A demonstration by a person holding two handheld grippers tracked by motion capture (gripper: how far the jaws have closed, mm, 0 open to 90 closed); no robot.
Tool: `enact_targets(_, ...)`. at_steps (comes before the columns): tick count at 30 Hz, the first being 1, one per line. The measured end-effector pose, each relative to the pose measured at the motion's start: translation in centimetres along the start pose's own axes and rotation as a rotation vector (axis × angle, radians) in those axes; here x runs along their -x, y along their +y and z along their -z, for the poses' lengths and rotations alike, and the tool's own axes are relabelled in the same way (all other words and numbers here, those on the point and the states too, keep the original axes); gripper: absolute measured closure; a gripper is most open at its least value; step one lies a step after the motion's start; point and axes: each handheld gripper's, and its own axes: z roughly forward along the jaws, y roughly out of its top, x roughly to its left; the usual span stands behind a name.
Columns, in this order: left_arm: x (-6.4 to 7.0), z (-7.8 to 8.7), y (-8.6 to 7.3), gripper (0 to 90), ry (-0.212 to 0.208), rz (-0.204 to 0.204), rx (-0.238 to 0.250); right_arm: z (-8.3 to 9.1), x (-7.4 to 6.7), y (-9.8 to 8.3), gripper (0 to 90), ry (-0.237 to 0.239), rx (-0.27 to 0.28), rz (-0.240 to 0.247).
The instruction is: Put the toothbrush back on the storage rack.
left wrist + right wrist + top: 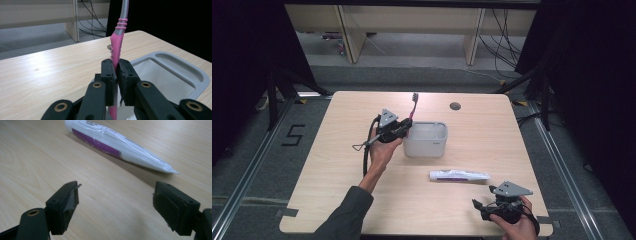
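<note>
Nearest the camera in the high view: sleeve and forearm entering at bottom left, rising to the left gripper [404, 127] held above the worktop [337, 165]. Fingers [109, 75] shut tight on the pink handle of a toothbrush [117, 42], as seen in the left gripper view. Long axis of toothbrush close to upright, bristle head uppermost and tilted slightly away from the person; lower end of handle passing down between the fingers. Grip confirmed firm, no gap visible at the pads.

Just beside and right of that gripper: pale grey container [426, 140], open top, standing near worktop centre. Toothbrush poised at its left rim, not yet inside. Judged next move: lowering the toothbrush, handle first, into the container; left hand plainly the nearer.

Further right: toothpaste tube [459, 175] lying flat on the worktop, long axis running left to right, well apart from the container.

Far right, bottom corner: right gripper [484, 207], resting low. Fingers [63, 205] spread wide, holding nothing. Tube lying ahead of them, crosswise, near but not touching.
</note>
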Motion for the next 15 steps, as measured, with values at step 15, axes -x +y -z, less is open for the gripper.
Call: enact_targets(15, 0.52, 0.43, 0.23, 79.4, 0.011, -0.026, -0.015, 0.00, 0.03, -0.01, 21.7, -0.011, -0.002, 0.010)
